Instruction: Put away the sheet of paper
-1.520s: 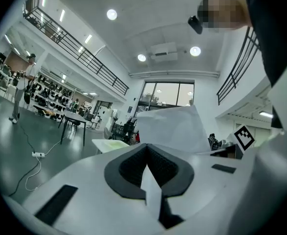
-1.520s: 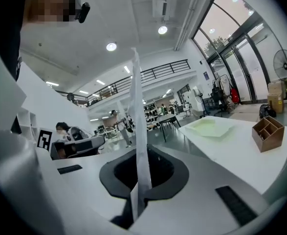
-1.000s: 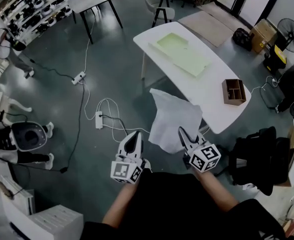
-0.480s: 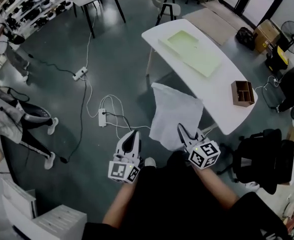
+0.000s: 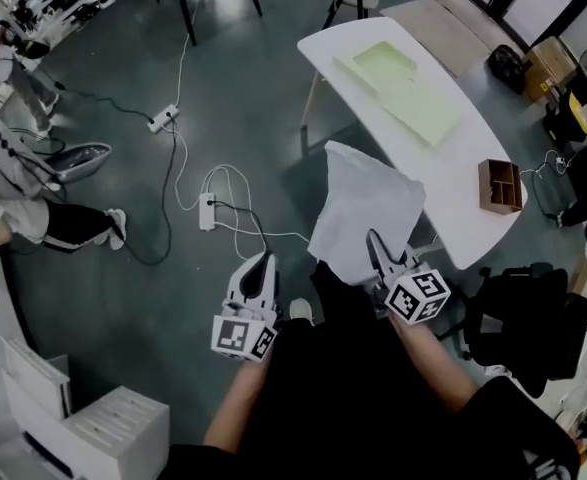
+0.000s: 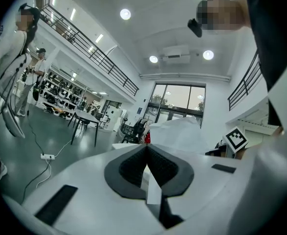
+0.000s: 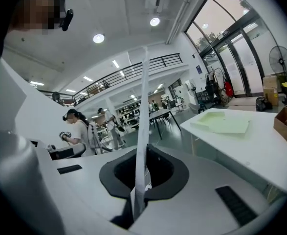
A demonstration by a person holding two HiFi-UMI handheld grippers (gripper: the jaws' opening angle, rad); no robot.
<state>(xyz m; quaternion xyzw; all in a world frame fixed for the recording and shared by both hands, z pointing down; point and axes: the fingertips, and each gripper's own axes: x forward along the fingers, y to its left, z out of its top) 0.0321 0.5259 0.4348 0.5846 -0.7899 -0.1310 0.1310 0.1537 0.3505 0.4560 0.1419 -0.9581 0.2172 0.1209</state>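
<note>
The white sheet of paper (image 5: pixel 369 211) hangs in the air in front of the white table (image 5: pixel 451 173), and my right gripper (image 5: pixel 377 255) is shut on its lower edge. In the right gripper view the sheet (image 7: pixel 143 121) stands edge-on, pinched between the closed jaws of that gripper (image 7: pixel 144 152). My left gripper (image 5: pixel 259 274) is off to the left of the sheet, apart from it, with its jaws together. The left gripper view shows that gripper (image 6: pixel 146 149) closed and the paper (image 6: pixel 178 133) beyond it. A pale green tray (image 5: pixel 398 81) lies on the table.
A brown wooden box (image 5: pixel 500 185) sits near the table's right end. Power strips (image 5: pixel 208 211) and white cables lie on the floor at the left. A person (image 5: pixel 28 213) is at the left edge. A black chair (image 5: pixel 521 318) stands at the right, white boxes (image 5: pixel 108 426) at the lower left.
The table has come closer and shifted right in the head view. The right gripper still holds the sheet, raised slightly. The person at the left has moved across the floor.
</note>
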